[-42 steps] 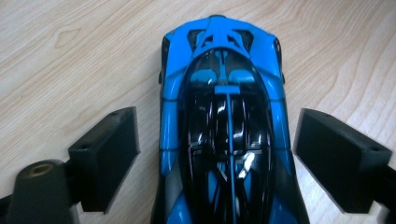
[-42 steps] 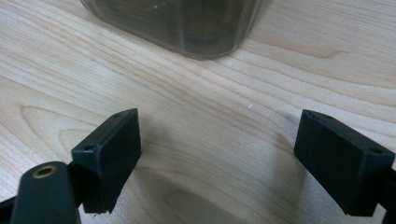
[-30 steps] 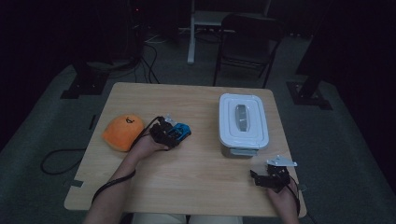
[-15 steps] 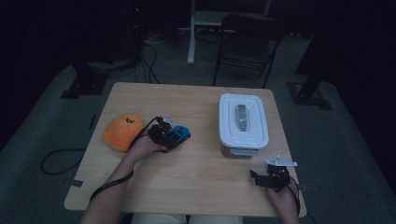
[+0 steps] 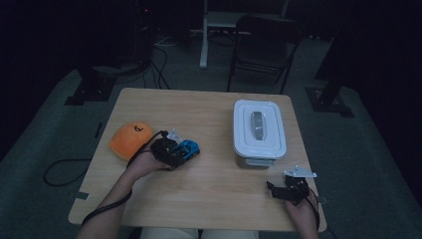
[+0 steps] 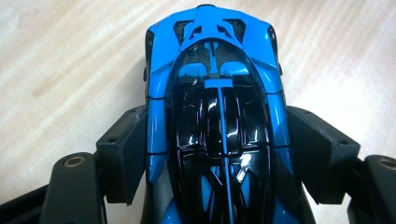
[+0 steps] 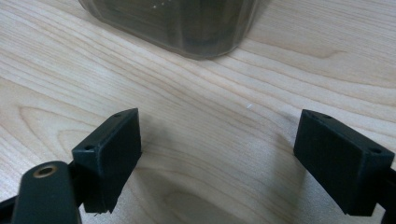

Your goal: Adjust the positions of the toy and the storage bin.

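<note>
Jaws of the left gripper are clamped on a blue toy car: in the left gripper view a black pad presses each flank of the car, with the glossy black canopy running between them and the blue nose pointing away over the wood. Within the last second these jaws closed a little further, with the car between them throughout. Compared with the earlier high views, the left hand and the car have shifted slightly toward the middle of the table, so the car now sits a bit farther from the orange plush toy, which lies where it was near the table's left edge. In the high view the car shows as a blue patch at the gripper's tip, left of centre on the table and well apart from the white lidded container on the right side.

Over at the near right corner, the right gripper has kept its place. Its jaws stand wide apart with nothing but bare wood between them in the right gripper view, and the corner of the translucent container lies ahead of them, not touching.
</note>
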`<state>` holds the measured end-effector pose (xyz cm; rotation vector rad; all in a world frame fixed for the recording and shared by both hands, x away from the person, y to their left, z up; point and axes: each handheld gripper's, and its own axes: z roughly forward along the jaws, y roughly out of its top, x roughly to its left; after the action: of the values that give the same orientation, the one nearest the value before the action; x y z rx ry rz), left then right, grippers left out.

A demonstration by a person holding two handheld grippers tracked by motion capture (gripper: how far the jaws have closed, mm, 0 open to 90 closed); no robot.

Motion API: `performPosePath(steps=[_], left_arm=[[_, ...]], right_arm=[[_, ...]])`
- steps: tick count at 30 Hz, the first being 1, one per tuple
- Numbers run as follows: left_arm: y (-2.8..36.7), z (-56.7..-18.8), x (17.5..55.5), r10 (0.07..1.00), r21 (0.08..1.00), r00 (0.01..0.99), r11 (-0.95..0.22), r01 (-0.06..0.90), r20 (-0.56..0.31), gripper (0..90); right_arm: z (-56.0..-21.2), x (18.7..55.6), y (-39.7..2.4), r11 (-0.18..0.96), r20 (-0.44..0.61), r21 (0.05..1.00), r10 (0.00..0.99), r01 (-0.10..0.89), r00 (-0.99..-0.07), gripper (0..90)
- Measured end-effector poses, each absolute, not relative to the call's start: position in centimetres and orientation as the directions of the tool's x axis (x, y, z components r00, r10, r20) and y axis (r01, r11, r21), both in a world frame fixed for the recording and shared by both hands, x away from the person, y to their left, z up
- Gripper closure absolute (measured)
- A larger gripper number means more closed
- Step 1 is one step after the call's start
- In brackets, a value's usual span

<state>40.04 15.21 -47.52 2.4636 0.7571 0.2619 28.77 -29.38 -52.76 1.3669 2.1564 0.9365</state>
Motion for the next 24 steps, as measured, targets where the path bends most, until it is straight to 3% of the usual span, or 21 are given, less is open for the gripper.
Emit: performPosePath(steps=[16, 24], left_arm=[[18.6, -47.0, 34.8, 0.523, 0.538, 0.851, -0.728, 0.424, 0.037, 27.8], [21.0, -47.4, 32.6, 0.509, 0.561, 0.861, -0.712, 0.422, 0.000, 27.7]], right_arm=[[-52.8, 28.8, -29.4, 0.287, 0.006, 0.728, 0.905, 0.623, -0.425, 14.5], [-52.8, 28.8, -29.4, 0.285, 0.007, 0.728, 0.907, 0.624, -0.422, 14.5]])
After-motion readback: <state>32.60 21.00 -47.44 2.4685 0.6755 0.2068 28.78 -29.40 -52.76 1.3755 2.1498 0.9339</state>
